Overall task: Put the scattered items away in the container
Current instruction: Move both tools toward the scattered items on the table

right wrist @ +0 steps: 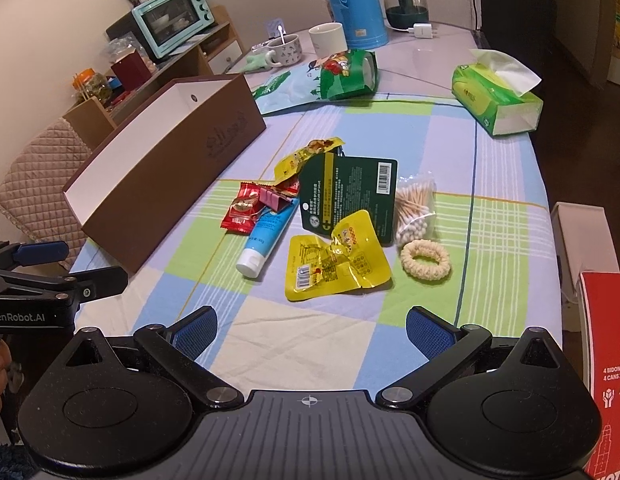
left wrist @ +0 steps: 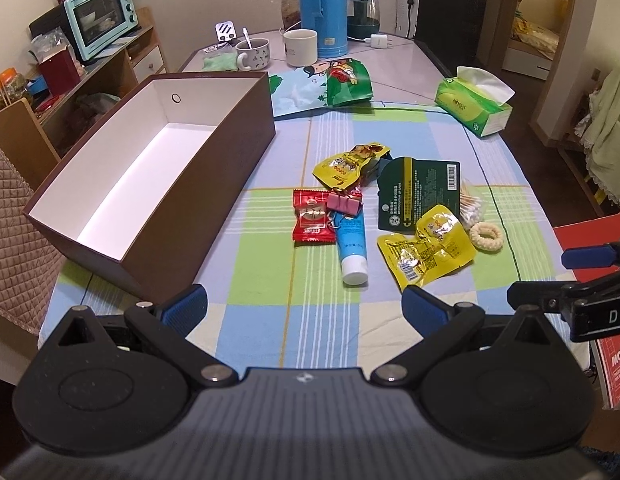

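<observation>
In right view only: box [right wrist: 182,168] side logo; both tongs [left wrist: 304,304] [right wrist: 311,326] spread, empty.

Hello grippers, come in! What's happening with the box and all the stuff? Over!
Left gripper and right gripper open, holding nothing. Brown box empty. Scattered items, like the blue tube, all on the tablecloth. Nothing in the way.

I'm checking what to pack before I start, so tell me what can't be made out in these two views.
- Dark item under the upper yellow snack packet in the left wrist view: mostly covered, unidentifiable.
- Box interior in the right wrist view: near wall hides the floor.
- Green card: print too small to read in either view.
- Red carton, right wrist view: cut off by the frame edge.
- Cotton swabs, left wrist view: partly behind the card.
</observation>
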`<state>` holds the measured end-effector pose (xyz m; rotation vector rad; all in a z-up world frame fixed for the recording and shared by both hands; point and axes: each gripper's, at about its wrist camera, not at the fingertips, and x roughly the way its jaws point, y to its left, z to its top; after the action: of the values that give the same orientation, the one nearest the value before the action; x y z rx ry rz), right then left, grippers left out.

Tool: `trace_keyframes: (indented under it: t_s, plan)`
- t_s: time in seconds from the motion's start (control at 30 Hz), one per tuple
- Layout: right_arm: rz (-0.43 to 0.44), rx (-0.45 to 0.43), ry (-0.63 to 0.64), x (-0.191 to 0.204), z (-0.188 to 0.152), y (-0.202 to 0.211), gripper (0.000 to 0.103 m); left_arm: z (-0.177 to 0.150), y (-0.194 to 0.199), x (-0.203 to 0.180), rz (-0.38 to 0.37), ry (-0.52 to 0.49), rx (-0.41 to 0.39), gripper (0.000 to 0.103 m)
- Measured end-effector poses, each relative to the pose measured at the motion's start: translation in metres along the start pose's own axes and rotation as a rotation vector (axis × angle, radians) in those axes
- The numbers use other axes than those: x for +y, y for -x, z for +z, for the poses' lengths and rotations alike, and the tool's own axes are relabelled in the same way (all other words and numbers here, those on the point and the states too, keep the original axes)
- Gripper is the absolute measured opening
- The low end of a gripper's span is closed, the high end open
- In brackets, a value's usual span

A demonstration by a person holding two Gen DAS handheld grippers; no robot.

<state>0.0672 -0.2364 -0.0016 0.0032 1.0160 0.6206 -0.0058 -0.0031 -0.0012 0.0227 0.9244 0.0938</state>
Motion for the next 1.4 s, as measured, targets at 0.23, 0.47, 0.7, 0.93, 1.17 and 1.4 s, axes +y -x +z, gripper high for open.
trace_keyframes:
  t_s: [0.23, 0.47, 0.7, 0.93, 1.17, 1.4]
  plan:
    - [0.005, -0.002, 0.005, -0.003, 0.001, 0.000, 0.103, -0.001, -0.004, -0.004, -0.003, 0.007, 0.008, 0.102]
    - [0.008, -0.001, 0.011, -0.006, 0.002, 0.000, 0.103, -0.001, -0.007, -0.006, -0.001, 0.018, 0.013, 0.102]
    - [0.016, 0.001, 0.022, -0.008, 0.005, -0.001, 0.103, -0.002, -0.008, -0.006, 0.009, 0.035, 0.017, 0.102]
    - [0.031, 0.007, 0.037, -0.009, 0.007, -0.003, 0.103, -0.002, -0.011, -0.006, 0.016, 0.051, 0.025, 0.102]
    - [0.036, 0.008, 0.050, -0.012, 0.009, -0.005, 0.103, -0.001, -0.014, -0.006, 0.023, 0.066, 0.032, 0.102]
    - [0.046, 0.008, 0.059, -0.014, 0.012, -0.008, 0.103, 0.000, -0.017, -0.005, 0.033, 0.076, 0.038, 0.102]
